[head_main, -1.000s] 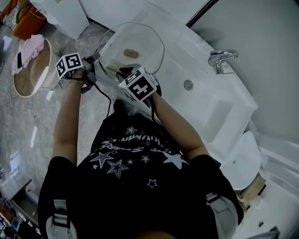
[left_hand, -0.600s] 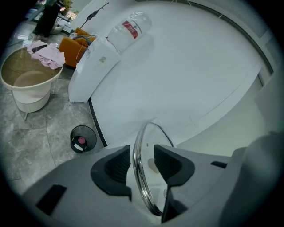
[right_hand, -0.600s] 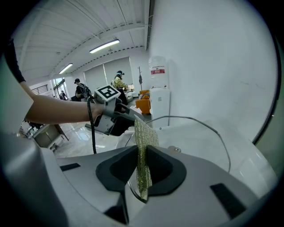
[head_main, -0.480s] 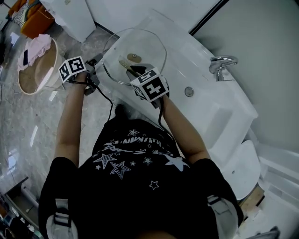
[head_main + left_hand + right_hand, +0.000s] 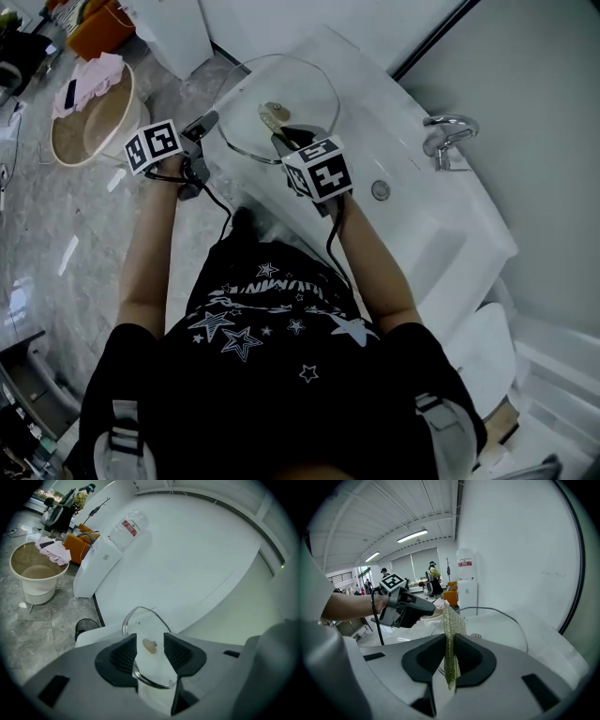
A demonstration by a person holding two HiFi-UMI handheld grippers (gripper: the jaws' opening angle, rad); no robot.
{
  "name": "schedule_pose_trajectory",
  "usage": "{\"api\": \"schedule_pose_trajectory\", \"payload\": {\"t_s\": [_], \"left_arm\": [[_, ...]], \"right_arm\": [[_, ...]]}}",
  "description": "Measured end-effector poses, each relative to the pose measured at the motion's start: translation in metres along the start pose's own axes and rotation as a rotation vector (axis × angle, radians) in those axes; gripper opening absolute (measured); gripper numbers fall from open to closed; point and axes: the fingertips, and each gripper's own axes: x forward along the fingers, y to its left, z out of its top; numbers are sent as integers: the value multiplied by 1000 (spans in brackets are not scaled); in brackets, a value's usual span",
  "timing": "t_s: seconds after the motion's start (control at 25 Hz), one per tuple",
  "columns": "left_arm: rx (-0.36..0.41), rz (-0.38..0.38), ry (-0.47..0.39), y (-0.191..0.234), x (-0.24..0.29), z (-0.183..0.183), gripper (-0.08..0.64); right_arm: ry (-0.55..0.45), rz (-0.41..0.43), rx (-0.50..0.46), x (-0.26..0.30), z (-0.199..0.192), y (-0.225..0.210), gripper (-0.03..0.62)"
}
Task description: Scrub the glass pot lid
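Note:
The glass pot lid (image 5: 300, 94) lies on the white surface, its knob (image 5: 272, 109) near the middle. My left gripper (image 5: 208, 123) hovers just off the lid's left rim. Its jaws have just been opening and now stand open with nothing gripped. The left gripper view shows the lid (image 5: 143, 620) and knob (image 5: 149, 645) ahead through the gap of the left gripper (image 5: 149, 645). My right gripper (image 5: 281, 139) is over the lid's near part, shut on a green-gold scrub pad (image 5: 451, 634) that stands upright between the pads of the right gripper (image 5: 450, 641).
A beige round tub (image 5: 70, 141) with pink cloth stands on the floor at left. A chrome faucet (image 5: 446, 129) and drain knob (image 5: 380, 190) sit at right on the white basin. A white cabinet (image 5: 96, 569) and a water bottle (image 5: 129, 527) lie beyond the lid.
The left gripper has opened, come off the lid's left rim and risen. The lid now lies flatter on the surface. The right gripper has lifted a little with the pad.

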Motion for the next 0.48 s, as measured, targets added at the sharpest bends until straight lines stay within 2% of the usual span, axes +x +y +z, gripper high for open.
{"api": "schedule_pose_trajectory", "payload": {"t_s": [0.32, 0.48], "left_arm": [[13, -64, -60, -57, -37, -42, 163], [26, -96, -55, -77, -50, -58, 160]], "right_arm": [[-64, 30, -43, -32, -4, 5, 64], [-101, 41, -23, -44, 1, 5, 64]]}}
